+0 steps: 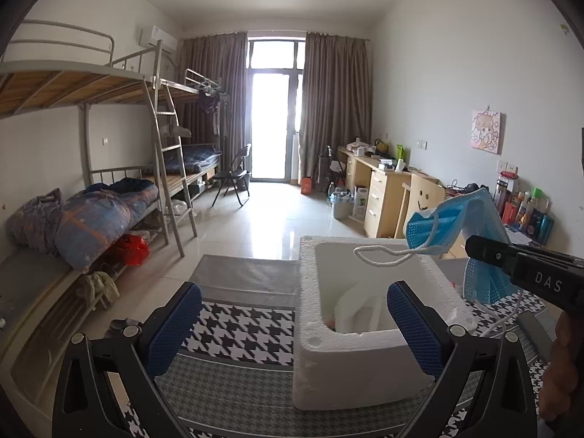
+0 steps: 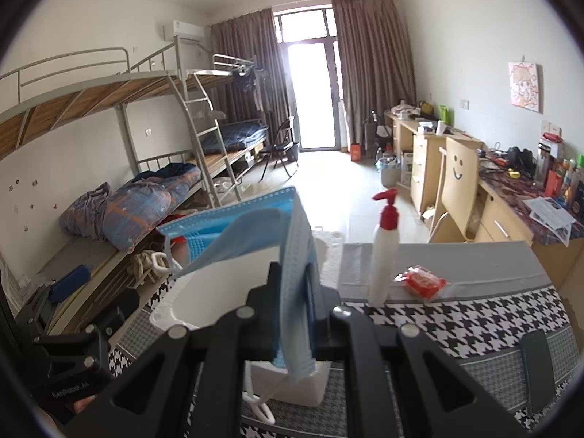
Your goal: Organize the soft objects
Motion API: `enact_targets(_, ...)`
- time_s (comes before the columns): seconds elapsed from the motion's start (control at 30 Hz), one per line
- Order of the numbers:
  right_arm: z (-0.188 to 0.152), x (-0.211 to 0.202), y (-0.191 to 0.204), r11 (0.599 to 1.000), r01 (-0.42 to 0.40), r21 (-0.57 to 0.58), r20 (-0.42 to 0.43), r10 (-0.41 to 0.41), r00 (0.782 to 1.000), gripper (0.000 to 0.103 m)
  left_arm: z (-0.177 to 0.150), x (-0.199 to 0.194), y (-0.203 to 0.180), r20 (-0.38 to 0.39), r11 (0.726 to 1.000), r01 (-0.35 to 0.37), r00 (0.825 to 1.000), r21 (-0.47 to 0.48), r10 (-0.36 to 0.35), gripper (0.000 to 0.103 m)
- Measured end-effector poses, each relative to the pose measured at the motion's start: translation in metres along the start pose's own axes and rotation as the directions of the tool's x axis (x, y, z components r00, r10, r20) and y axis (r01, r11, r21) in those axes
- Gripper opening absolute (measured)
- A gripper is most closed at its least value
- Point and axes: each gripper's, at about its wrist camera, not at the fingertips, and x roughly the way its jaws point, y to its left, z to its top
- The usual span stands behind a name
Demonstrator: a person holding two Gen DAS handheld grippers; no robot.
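Note:
A blue face mask (image 2: 255, 233) with white ear loops hangs pinched in my right gripper (image 2: 294, 273), which is shut on it. In the left wrist view the mask (image 1: 449, 226) is held above the right rim of a white foam box (image 1: 365, 361), with the right gripper (image 1: 485, 252) coming in from the right. My left gripper (image 1: 292, 325) is open and empty, its blue pads either side of the box's near left wall. The box holds some white items and something red; I cannot tell what they are.
The box stands on a table with a houndstooth cloth (image 2: 474, 314). A white pump bottle with a red top (image 2: 383, 252) and a red packet (image 2: 425, 281) stand at the table's far edge. A dark phone (image 2: 538, 372) lies at right. Bunk beds left, desks right.

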Motion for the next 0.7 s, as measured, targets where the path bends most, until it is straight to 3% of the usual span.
enact_targets(0.7, 0.004, 0.048, 0.021, 1.000, 0.008, -0.030, -0.084, -0.011, 0.996, 0.015, -0.015, 0.010, 0.031, -0.043, 0.999, -0.012, 0.999, -0.030, 0.011, 0.102)
